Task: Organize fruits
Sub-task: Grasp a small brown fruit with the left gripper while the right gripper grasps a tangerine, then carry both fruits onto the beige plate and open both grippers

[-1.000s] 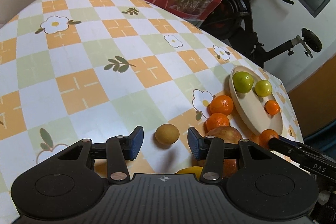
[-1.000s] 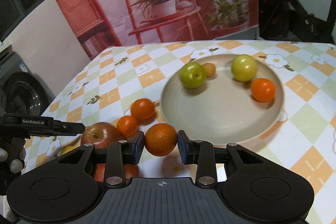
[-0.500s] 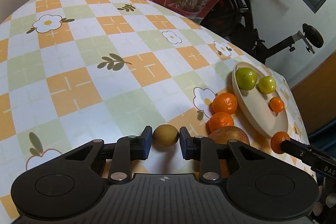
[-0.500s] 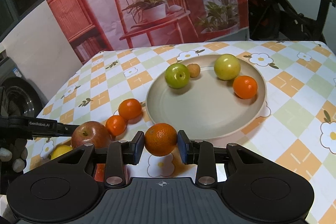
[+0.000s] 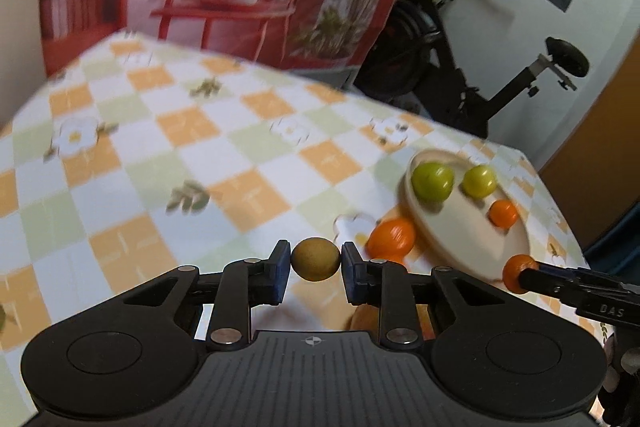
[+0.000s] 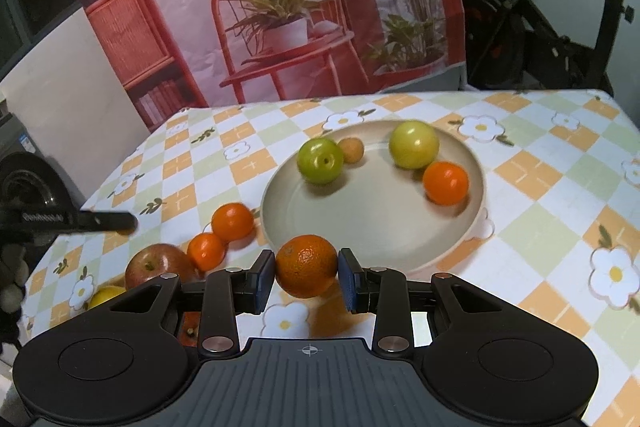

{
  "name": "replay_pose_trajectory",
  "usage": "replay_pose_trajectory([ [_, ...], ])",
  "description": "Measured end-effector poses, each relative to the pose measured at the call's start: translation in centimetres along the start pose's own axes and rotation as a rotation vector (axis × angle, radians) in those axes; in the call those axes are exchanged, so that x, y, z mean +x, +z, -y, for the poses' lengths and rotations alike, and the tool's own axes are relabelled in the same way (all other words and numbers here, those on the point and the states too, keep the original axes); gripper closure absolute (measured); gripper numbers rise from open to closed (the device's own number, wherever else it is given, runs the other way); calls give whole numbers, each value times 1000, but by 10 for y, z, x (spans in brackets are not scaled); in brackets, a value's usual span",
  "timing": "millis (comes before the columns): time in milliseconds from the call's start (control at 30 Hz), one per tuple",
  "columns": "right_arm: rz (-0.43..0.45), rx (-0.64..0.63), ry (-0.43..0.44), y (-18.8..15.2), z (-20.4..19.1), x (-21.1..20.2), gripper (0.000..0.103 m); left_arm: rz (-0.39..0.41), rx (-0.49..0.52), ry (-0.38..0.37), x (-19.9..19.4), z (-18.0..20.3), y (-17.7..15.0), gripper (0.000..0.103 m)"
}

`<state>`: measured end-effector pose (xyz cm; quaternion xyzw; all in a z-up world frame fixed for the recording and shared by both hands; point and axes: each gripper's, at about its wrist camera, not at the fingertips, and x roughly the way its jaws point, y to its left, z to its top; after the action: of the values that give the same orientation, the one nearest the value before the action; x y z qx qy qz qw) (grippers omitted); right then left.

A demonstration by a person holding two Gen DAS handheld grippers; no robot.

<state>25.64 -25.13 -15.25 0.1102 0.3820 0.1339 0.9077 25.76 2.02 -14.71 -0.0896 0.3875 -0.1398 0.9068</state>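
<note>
My left gripper (image 5: 315, 261) is shut on a small brown round fruit (image 5: 315, 259) and holds it above the checkered tablecloth. My right gripper (image 6: 307, 269) is shut on an orange (image 6: 306, 265) just in front of the beige plate (image 6: 372, 223). On the plate lie two green apples (image 6: 320, 160) (image 6: 414, 143), a small orange (image 6: 445, 183) and a small brown fruit (image 6: 351, 150). Left of the plate, on the cloth, sit two mandarins (image 6: 232, 221) (image 6: 206, 251), a red apple (image 6: 154, 264) and a yellow fruit (image 6: 105, 295), partly hidden.
The table (image 6: 560, 195) ends at the right and far edges. An exercise bike (image 5: 460, 67) stands beyond the far corner, next to a printed backdrop (image 6: 280, 7). The other gripper's tip (image 6: 108, 221) shows at the left of the right wrist view.
My left gripper closed on the small brown fruit and lifted it off the cloth, tilting up so more of the room shows. My right gripper kept its hold on the orange, hardly moving.
</note>
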Motion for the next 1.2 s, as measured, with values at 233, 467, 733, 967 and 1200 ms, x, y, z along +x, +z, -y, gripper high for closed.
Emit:
replay_pose_trajectory([
  [233, 38, -43, -24, 24, 7, -5, 72, 81, 94, -36, -11, 32, 37, 74],
  [467, 60, -66, -71, 47, 25, -3, 72, 105, 215, -92, 5, 78, 62, 74],
  [733, -8, -38, -99, 39, 50, 19, 72, -58, 323, -111, 74, 118, 50, 74],
  [967, -76, -68, -108, 30, 53, 42, 72, -180, 413, -88, 118, 122, 33, 74],
  [1200, -69, -94, -136, 35, 56, 53, 72, -213, 475, -55, 137, 126, 31, 74],
])
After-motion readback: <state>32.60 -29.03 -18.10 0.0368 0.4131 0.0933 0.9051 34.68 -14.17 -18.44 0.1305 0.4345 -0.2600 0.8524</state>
